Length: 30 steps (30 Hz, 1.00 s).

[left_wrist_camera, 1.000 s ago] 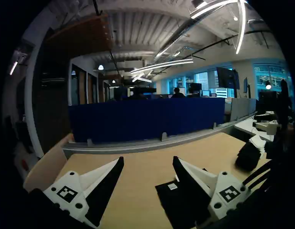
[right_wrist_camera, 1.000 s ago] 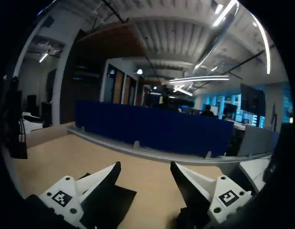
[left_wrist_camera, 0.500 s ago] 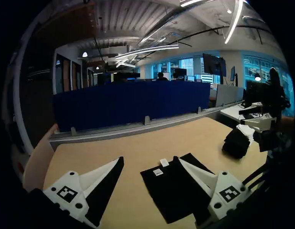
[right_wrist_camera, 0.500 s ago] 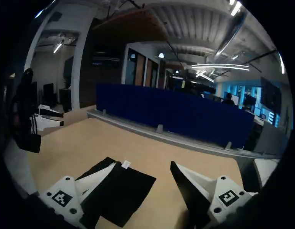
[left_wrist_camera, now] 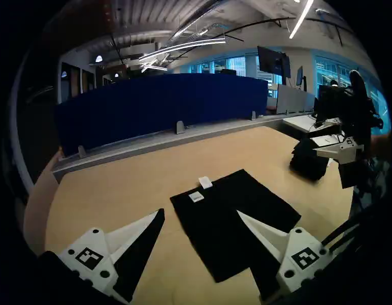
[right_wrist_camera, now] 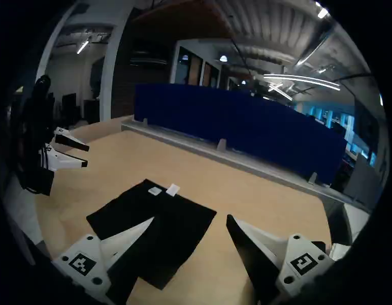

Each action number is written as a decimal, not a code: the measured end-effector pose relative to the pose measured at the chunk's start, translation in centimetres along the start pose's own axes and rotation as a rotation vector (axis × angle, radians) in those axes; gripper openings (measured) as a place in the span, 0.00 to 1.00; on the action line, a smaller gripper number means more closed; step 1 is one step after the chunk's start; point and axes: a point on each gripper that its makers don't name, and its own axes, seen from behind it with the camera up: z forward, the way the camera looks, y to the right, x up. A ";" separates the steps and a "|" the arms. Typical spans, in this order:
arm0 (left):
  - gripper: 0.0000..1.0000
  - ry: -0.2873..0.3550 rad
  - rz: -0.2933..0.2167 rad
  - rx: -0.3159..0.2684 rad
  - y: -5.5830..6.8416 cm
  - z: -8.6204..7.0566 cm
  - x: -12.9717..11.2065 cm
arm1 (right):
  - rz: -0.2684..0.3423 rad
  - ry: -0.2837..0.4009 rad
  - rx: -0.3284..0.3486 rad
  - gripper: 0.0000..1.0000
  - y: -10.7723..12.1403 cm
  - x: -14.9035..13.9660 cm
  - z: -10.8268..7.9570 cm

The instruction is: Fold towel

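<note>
A black towel (left_wrist_camera: 231,218) lies flat on the wooden table (left_wrist_camera: 120,188), with two small white tags (left_wrist_camera: 205,182) near its far edge. My left gripper (left_wrist_camera: 199,212) hovers open over the towel's near side, nothing between its fingers. In the right gripper view the same towel (right_wrist_camera: 160,213) spreads to the lower left, under the left finger. My right gripper (right_wrist_camera: 191,218) is open above the towel's right edge and holds nothing. Each view catches the other gripper farther off: the right gripper (left_wrist_camera: 338,150) at the right, the left gripper (right_wrist_camera: 64,152) at the left.
A stack of dark folded cloth (left_wrist_camera: 310,160) sits on the table at the right, near the person holding the grippers. A blue partition (left_wrist_camera: 160,107) on a grey rail (left_wrist_camera: 160,141) closes the table's far edge. Bare wood lies left of the towel.
Both views have tipped downward over the table, so the towel went from a sliver at the bottom to fully visible. Both grippers stayed open.
</note>
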 end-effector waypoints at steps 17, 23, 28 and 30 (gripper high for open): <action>0.95 -0.195 0.039 -0.050 2.6 2.6 -10.9 | -0.017 -0.168 0.059 1.00 -3.4 -10.2 2.6; 0.95 -0.237 0.032 -0.061 3.2 3.0 -13.1 | -0.021 -0.211 0.070 1.00 -4.1 -12.6 2.8; 0.95 -0.263 0.034 -0.069 3.7 2.9 -14.4 | -0.016 -0.237 0.072 1.00 -4.4 -13.9 2.8; 0.95 -0.273 0.034 -0.076 4.0 2.8 -14.8 | -0.017 -0.248 0.074 1.00 -4.5 -14.5 2.7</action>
